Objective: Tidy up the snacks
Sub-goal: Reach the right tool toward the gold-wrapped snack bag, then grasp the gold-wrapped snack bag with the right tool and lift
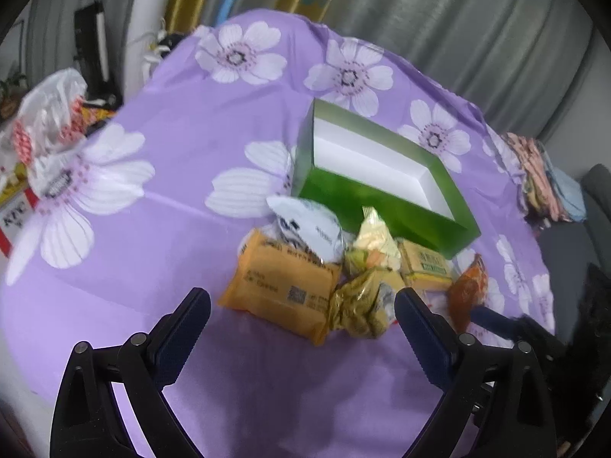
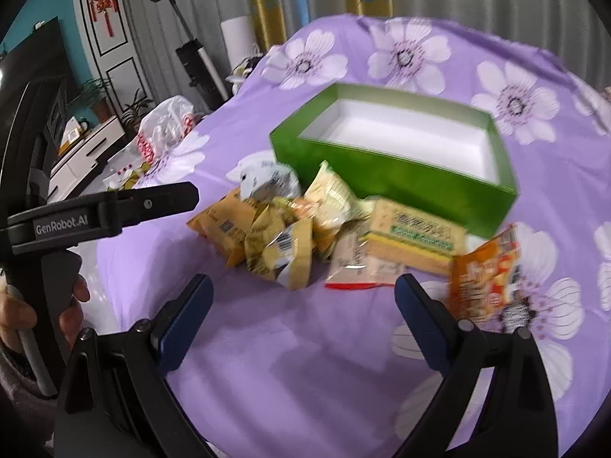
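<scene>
Left wrist view, and the left gripper (image 1: pixel 301 309) hangs low over the purple flowered cloth (image 1: pixel 160 175), its fingers spread wide with nothing between them, the heap of snacks lying just beyond the tips. Nearest is a big orange packet (image 1: pixel 280 292), flat on the cloth, with a crumpled gold wrapper (image 1: pixel 362 303) touching its right side. A white pouch (image 1: pixel 311 231) leans on the orange packet's far edge, a pale yellow-green bag (image 1: pixel 374 238) stands beside it, then a tan biscuit pack (image 1: pixel 425 265), and off to the right a red-orange packet (image 1: pixel 467 290). Behind them all sits the green box (image 1: pixel 389 215), open, its white inside bare, the heap pressed close to its near wall. Over to the right wrist view: the right gripper (image 2: pixel 303 292) is likewise spread and holding nothing, hovering short of the same pile, with the red-orange packet (image 2: pixel 483 276) just past its right finger and the green box (image 2: pixel 397 173) beyond. At far left a hand (image 2: pixel 23 316) grips the other tool's handle. A white plastic bag (image 2: pixel 164 122) lies at the cloth's far left edge.
</scene>
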Tool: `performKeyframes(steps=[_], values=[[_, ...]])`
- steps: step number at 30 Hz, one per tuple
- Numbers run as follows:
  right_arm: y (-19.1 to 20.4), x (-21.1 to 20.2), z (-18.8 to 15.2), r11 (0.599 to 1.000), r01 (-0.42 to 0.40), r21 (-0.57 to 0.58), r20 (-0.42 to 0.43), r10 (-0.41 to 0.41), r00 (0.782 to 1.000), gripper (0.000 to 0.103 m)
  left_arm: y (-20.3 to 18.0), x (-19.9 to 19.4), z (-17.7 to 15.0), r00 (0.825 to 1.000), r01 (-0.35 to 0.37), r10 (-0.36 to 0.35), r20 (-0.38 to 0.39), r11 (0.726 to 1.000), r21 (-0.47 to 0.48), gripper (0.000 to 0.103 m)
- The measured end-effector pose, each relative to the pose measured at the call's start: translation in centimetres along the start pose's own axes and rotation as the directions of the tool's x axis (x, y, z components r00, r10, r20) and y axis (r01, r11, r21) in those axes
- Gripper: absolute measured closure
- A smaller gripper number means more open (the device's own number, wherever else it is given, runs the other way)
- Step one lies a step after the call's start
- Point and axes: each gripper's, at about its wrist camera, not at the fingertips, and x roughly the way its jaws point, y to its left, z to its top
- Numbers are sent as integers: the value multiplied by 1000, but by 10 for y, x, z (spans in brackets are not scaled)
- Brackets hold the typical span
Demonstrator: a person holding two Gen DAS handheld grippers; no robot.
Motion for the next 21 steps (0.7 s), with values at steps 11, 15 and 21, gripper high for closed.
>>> performKeyframes(steps=[11, 15, 21], values=[[-2, 41, -2, 998, -66, 3, -33, 66, 997, 18, -15, 18, -7, 980, 201, -200, -20, 977, 76, 9], [-4, 52, -1, 995, -93, 22, -28, 94, 995, 22, -23, 29, -5, 978, 206, -203, -36, 972, 109, 22], [-5, 65, 0, 991, -127, 33, -32, 128, 991, 31, -28, 46, -2, 970, 240, -231, -78, 962, 133, 41]])
